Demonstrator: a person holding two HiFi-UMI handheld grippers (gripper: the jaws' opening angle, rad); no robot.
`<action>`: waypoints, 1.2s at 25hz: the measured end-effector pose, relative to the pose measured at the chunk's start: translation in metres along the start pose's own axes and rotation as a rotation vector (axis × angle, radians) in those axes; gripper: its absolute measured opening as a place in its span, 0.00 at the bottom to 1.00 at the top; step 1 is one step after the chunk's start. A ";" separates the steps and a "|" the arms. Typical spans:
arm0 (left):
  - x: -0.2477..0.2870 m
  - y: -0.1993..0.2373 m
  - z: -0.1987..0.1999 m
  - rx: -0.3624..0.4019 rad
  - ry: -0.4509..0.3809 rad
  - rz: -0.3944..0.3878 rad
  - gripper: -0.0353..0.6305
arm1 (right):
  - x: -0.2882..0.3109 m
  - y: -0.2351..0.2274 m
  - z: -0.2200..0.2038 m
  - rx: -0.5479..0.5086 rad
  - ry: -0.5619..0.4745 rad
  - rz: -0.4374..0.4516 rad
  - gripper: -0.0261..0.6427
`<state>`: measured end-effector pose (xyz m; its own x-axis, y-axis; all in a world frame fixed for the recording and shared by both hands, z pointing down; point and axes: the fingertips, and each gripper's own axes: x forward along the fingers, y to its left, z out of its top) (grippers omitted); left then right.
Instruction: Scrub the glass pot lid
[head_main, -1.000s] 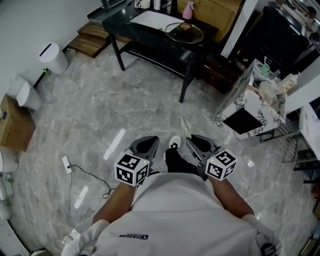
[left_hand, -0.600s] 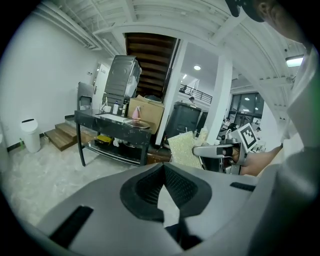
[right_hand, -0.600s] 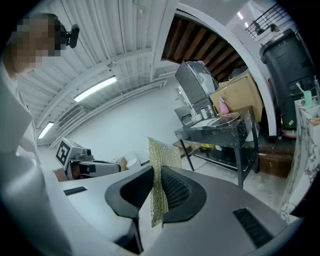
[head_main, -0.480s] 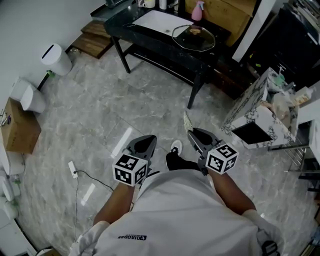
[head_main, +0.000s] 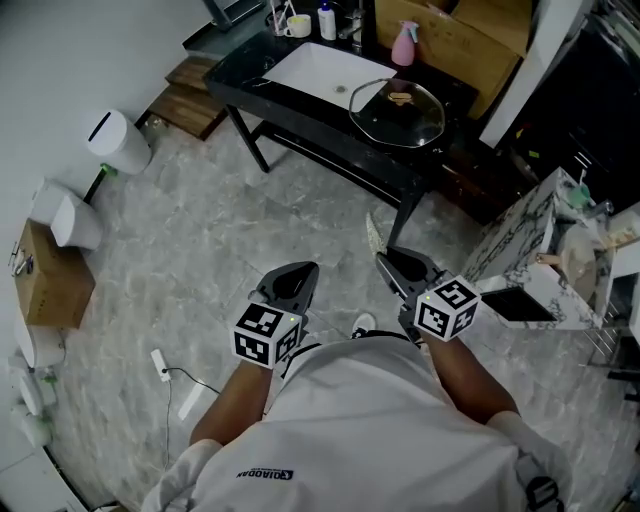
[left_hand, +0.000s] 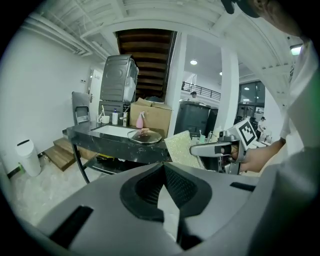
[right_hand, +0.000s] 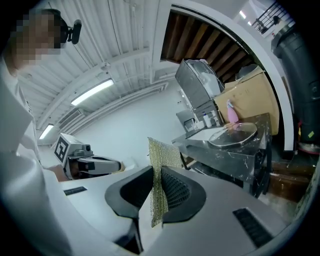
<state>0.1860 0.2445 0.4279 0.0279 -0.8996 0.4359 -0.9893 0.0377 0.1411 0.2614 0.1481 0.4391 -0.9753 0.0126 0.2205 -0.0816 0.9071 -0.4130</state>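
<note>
grippers low, lid on the desk ahead

glass pot lid (head_main: 397, 110) lies at the top centre of the head view, flat on the black desk (head_main: 300, 95), just right of a white basin (head_main: 318, 68), with a pink bottle (head_main: 404, 45) behind it. your right hand-held gripper (head_main: 388, 262), at lower centre, pinches a gold mesh scrub pad (right_hand: 159, 165) that sticks up past its jaws. your left hand-held gripper (head_main: 298, 275), just beside it, has its jaws pressed together on nothing. both hover over the marble floor (head_main: 200, 230), well apart from the lid.
</note>
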 end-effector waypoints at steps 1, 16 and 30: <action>0.009 0.006 0.005 0.007 0.002 0.001 0.07 | 0.007 -0.008 0.006 -0.001 -0.003 0.003 0.15; 0.112 0.050 0.052 -0.008 0.047 -0.097 0.07 | 0.038 -0.103 0.042 0.061 -0.023 -0.099 0.15; 0.265 0.115 0.122 0.117 0.062 -0.412 0.07 | 0.078 -0.211 0.095 0.091 -0.120 -0.433 0.15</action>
<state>0.0619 -0.0428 0.4512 0.4287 -0.8011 0.4176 -0.9033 -0.3718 0.2139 0.1831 -0.0824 0.4595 -0.8637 -0.4135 0.2882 -0.4997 0.7770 -0.3828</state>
